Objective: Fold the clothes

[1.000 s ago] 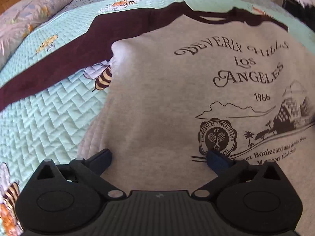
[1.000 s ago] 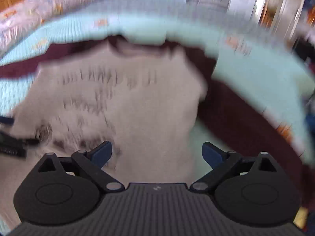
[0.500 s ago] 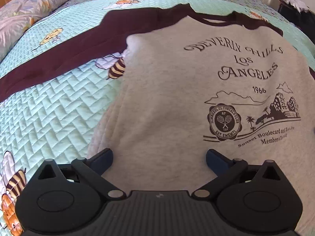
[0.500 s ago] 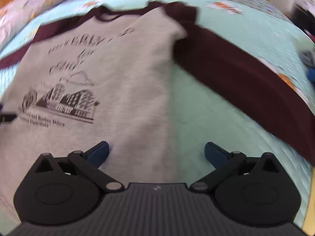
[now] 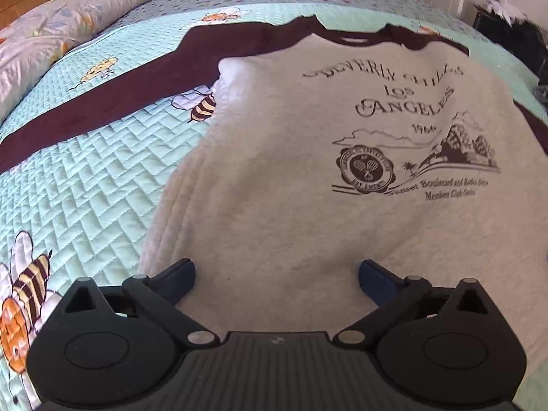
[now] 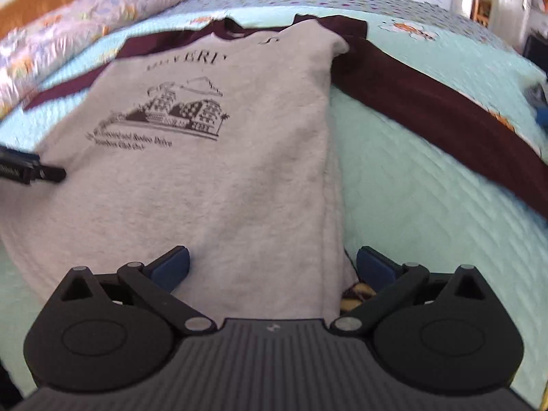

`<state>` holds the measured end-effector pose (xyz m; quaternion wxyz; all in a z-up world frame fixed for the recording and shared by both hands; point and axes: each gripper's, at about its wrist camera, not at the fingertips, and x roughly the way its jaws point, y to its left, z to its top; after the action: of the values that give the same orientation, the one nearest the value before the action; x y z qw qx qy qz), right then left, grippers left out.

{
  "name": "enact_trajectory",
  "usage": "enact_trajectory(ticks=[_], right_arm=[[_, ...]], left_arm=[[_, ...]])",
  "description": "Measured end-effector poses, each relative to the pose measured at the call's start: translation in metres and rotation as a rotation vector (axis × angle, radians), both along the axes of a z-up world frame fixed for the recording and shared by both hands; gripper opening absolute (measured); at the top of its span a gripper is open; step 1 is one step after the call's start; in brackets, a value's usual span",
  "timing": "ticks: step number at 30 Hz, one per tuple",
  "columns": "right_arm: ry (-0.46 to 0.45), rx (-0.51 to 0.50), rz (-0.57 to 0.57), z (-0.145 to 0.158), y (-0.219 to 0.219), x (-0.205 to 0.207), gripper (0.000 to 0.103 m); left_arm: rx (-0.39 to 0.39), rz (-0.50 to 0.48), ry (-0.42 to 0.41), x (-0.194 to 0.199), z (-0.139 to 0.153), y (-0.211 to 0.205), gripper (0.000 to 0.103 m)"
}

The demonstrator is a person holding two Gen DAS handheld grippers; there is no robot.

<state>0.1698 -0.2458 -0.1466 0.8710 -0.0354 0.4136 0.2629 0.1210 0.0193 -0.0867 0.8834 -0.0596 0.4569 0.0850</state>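
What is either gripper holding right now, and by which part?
Nothing. The left gripper and right gripper are both open above the hem of the grey sweatshirt with maroon sleeves.

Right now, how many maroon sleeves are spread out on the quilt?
2. The left maroon sleeve runs out over the mint-green quilted bedspread to the left; the right maroon sleeve stretches right from the grey printed sweatshirt. Neither is folded in.

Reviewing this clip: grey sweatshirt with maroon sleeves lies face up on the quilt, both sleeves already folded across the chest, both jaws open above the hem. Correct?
Not quite. The sleeves are not folded in; each lies spread outward on the quilt, the other sleeve plain in the right wrist view. The rest holds: sweatshirt face up, left gripper and right gripper with jaws open above the hem.
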Motion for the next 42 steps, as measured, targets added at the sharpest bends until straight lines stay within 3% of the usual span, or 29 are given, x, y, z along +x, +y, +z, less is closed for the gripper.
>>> enact_trajectory(ticks=[4, 6, 11, 15, 21, 26, 32, 40, 42], right_arm=[[0.038, 0.278, -0.104, -0.002, -0.029, -0.003, 0.103], [0.050, 0.379, -0.162, -0.005, -0.040, -0.003, 0.103], [0.042, 0.487, -0.217, 0.002, -0.050, 0.000, 0.103], [0.031, 0.562, -0.218, 0.008, -0.054, 0.006, 0.103], [0.193, 0.831, -0.269, -0.009, -0.073, 0.046, 0.103], [0.265, 0.983, -0.356, -0.024, -0.086, 0.087, 0.103], [0.302, 0.938, -0.457, -0.025, -0.073, 0.149, 0.103], [0.424, 1.057, -0.385, -0.039, -0.032, 0.196, 0.103], [0.442, 1.015, -0.395, -0.038, -0.023, 0.202, 0.103]], left_arm=[[-0.156, 0.067, -0.103, -0.015, 0.010, 0.007, 0.101], [-0.185, 0.108, -0.135, -0.020, 0.014, 0.011, 0.101], [-0.203, 0.180, -0.215, -0.027, 0.027, 0.032, 0.101], [-0.275, 0.283, -0.297, -0.024, 0.035, 0.065, 0.102], [-0.595, 0.347, -0.262, 0.033, 0.016, 0.128, 0.102], [-0.594, 0.385, -0.233, 0.083, -0.001, 0.143, 0.102], [-0.578, 0.423, -0.219, 0.137, -0.021, 0.158, 0.102], [-0.690, 0.438, -0.372, 0.163, -0.042, 0.168, 0.102], [-0.670, 0.425, -0.368, 0.172, -0.040, 0.167, 0.102]])
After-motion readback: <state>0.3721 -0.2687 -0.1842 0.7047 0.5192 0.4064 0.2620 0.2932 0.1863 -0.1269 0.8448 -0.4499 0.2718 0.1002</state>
